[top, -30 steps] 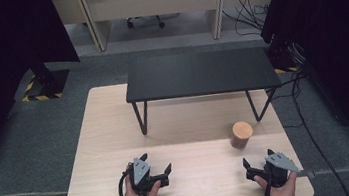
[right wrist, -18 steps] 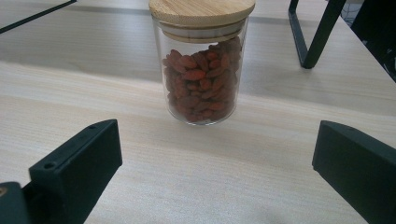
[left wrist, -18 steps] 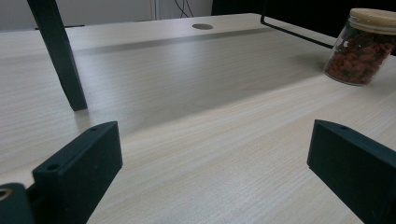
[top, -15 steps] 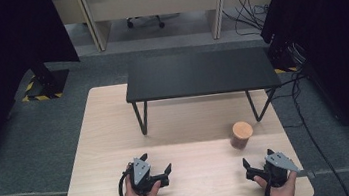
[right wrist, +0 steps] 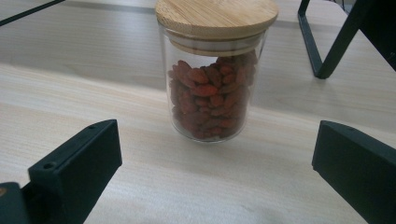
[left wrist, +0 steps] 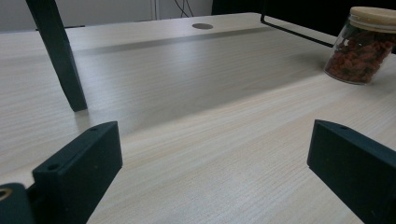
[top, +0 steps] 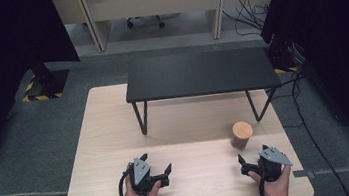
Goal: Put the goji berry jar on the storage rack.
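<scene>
A glass jar with a wooden lid, filled with red dried berries, stands upright on the light wooden table at the right. In the right gripper view the jar stands straight ahead, a short way beyond the wide-apart jaws. My right gripper rests near the table's front edge, open and empty, just in front of the jar. Held at the front centre-left, my left gripper is open with nothing in it. The jar sits far off at the upper right in the left gripper view.
A low black shelf on thin black legs stands across the back half of the table. One leg rises ahead on the left in the left gripper view. Cables trail on the floor to the right of the table.
</scene>
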Tool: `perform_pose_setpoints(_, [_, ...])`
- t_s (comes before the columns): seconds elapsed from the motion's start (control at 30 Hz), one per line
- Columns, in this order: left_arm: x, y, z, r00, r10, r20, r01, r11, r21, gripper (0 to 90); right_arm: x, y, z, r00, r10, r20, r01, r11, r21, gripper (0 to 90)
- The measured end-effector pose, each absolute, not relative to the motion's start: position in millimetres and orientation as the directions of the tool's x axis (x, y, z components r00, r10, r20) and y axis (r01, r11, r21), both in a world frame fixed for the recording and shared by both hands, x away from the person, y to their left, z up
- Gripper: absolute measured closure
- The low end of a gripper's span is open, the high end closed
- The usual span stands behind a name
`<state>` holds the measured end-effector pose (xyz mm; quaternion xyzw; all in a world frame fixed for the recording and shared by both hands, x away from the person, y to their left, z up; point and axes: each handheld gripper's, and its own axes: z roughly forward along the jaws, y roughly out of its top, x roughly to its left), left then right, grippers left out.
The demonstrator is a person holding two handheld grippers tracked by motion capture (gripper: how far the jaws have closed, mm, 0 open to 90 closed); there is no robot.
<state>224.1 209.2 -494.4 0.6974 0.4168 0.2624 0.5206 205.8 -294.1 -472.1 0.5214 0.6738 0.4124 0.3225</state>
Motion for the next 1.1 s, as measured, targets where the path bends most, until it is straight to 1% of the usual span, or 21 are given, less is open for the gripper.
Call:
perform_pose_setpoints(0.6, [224.3,209.4,-494.3,0.517,0.853,-0.067,0.307,-0.112,0.945,2.4,247.2,-276.6,-467.1,-0.266,0.963,-0.039,0.463,0.163,0.871,3.9])
perform_pose_setpoints(0.83, [224.3,209.3,-494.4,0.517,0.853,-0.067,0.307,-0.112,0.945,2.4,261.7,-273.3,-466.6,-0.258,0.965,-0.046,0.467,0.166,0.869,8.1])
perform_pose_setpoints(1.1, [224.4,209.6,-494.4,0.518,0.853,-0.068,0.307,-0.111,0.945,2.4,270.0,-272.5,-465.7,-0.259,0.965,-0.05,0.472,0.172,0.865,15.4])
